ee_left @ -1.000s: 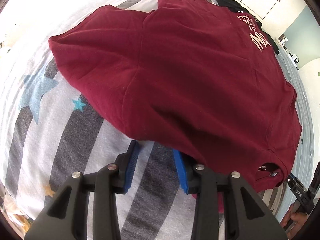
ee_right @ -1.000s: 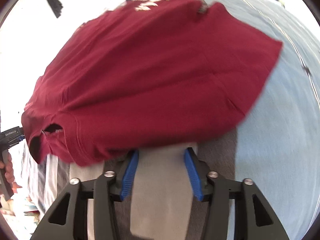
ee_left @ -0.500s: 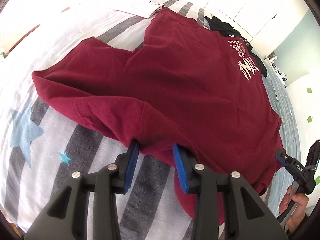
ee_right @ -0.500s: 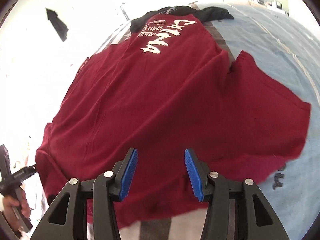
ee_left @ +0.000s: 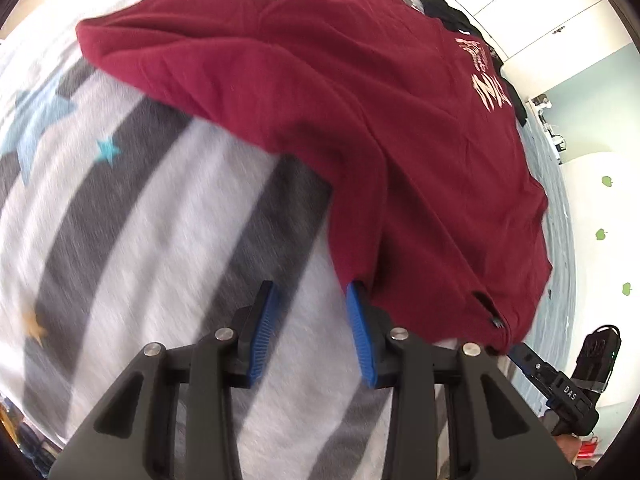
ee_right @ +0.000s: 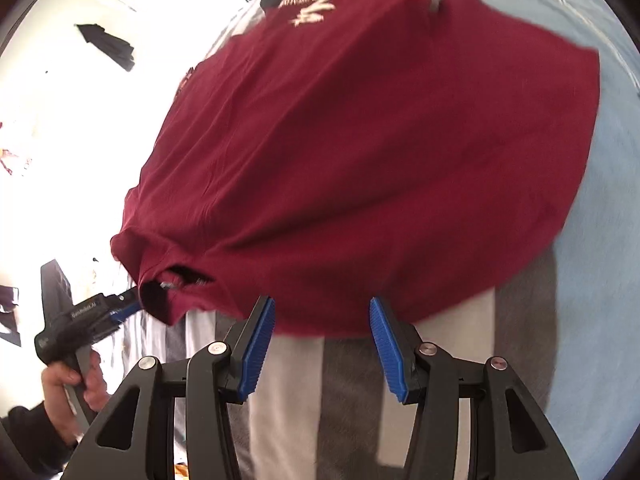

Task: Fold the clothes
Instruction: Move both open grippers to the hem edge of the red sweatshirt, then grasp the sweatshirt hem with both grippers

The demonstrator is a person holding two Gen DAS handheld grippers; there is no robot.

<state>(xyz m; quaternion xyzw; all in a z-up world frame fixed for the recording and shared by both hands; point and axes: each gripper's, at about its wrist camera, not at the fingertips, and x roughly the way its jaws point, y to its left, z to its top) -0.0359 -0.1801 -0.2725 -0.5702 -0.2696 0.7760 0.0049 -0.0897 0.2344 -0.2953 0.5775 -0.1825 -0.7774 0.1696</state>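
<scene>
A maroon T-shirt (ee_left: 400,120) with pale lettering lies spread on the striped bed sheet (ee_left: 132,216), its collar (ee_left: 486,304) at the near end. My left gripper (ee_left: 312,292) stands open over bare sheet, and the shirt's near edge touches the tip of its right-hand finger (ee_left: 360,320). In the right wrist view the same shirt (ee_right: 380,140) fills the middle. My right gripper (ee_right: 322,308) is open just short of the blurred hem, with only sheet between its pads. Each view shows the other gripper by the collar: the left gripper (ee_right: 92,316) in a hand (ee_right: 72,384), the right gripper (ee_left: 560,384).
A black garment (ee_left: 452,12) lies at the far end of the bed beyond the shirt. White cupboard doors (ee_left: 540,4) stand behind it. A light blue cover (ee_right: 600,260) lies to the right of the shirt. A dark garment (ee_right: 108,46) hangs on the bright wall.
Half a second ago both grippers reached over the shirt's near edge; now both sit back at that edge, much as a second ago. Both views are blurred. The jaws' gaps look unchanged.
</scene>
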